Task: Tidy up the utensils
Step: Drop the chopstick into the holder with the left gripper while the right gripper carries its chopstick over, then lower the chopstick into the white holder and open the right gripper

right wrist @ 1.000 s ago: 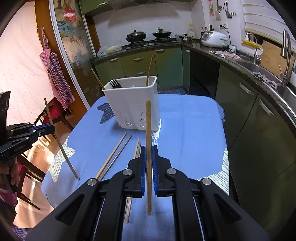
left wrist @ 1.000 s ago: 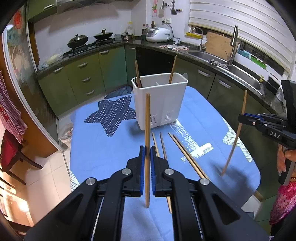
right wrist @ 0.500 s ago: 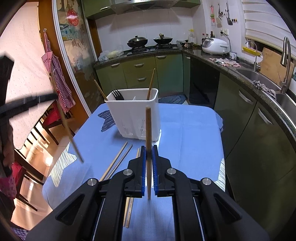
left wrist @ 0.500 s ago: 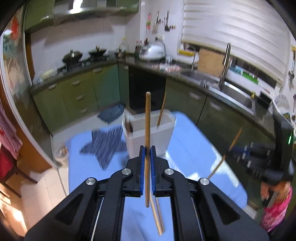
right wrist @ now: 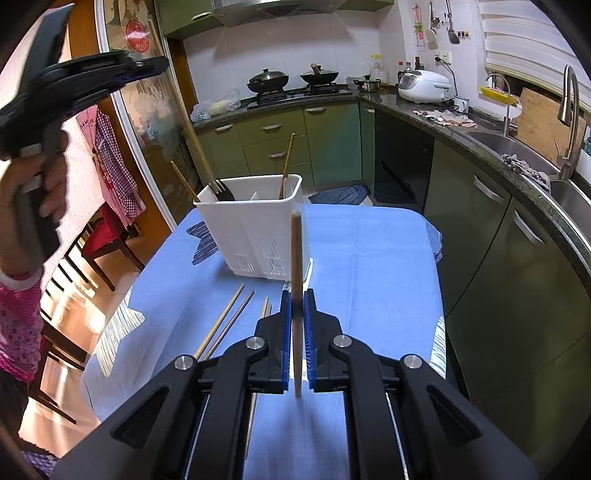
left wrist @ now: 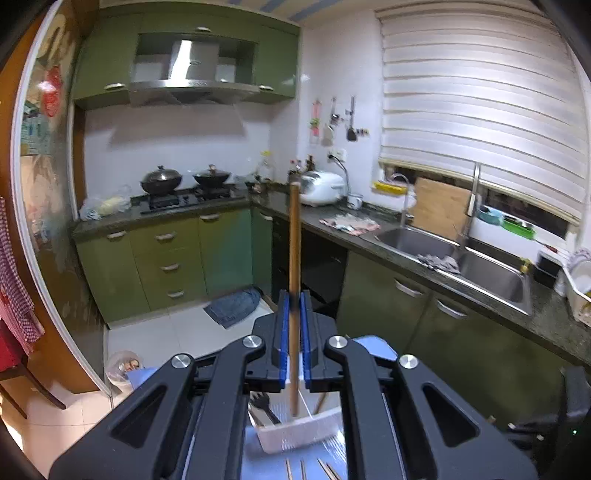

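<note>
Chopsticks, wooden: one clamped upright between the blue pads of the left hand-held gripper [left wrist: 291,332], its lower tip at centre bottom of the left wrist view, over the white utensil caddy [left wrist: 299,430]. That chopstick [left wrist: 294,258] rises to mid-frame. Caddy largely hidden behind the gripper body; only its near rim and a black fork [left wrist: 260,404] show.

Second chopstick [right wrist: 296,295] clamped upright in the right hand-held gripper [right wrist: 296,328], centre of the right wrist view, in front of the caddy [right wrist: 255,232].

Loose chopsticks [right wrist: 225,325] lie on the blue-clothed worktop [right wrist: 369,266], lower centre-left, their near ends cut off by the gripper; their count is unclear. Two more sticks and the fork [right wrist: 221,190] stand in the caddy.

Left hand-held gripper [right wrist: 85,79] also appears at upper left of the right wrist view, blurred, with the person's hand [right wrist: 40,177] on its handle.

Writing: none legible; a red round decal [right wrist: 136,31] at upper left is too small to read.
</note>
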`<state>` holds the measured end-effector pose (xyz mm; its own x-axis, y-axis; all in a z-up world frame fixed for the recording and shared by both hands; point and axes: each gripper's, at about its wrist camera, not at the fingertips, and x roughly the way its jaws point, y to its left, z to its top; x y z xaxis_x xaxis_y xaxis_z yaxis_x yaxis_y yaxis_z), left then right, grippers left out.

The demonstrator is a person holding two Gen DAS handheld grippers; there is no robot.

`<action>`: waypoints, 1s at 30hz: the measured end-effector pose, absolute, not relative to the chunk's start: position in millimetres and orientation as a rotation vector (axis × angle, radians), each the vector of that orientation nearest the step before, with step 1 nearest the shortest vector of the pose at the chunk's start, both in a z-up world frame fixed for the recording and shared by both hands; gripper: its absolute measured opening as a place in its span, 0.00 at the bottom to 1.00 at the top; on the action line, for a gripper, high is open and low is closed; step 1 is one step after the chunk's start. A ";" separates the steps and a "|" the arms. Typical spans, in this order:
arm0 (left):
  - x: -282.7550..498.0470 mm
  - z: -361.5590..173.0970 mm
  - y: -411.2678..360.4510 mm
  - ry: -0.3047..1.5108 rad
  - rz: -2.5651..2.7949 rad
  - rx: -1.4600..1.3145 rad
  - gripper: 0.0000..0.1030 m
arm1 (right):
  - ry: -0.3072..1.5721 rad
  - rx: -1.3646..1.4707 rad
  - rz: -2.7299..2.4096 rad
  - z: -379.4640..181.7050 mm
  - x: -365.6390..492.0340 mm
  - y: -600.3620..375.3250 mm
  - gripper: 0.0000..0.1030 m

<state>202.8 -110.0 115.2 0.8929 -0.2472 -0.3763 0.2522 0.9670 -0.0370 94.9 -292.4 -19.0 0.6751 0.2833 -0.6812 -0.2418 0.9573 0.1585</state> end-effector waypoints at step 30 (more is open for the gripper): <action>159.0 50.0 -69.3 0.610 -0.312 0.057 0.26 | 0.500 0.146 0.287 110.1 225.9 -246.2 0.07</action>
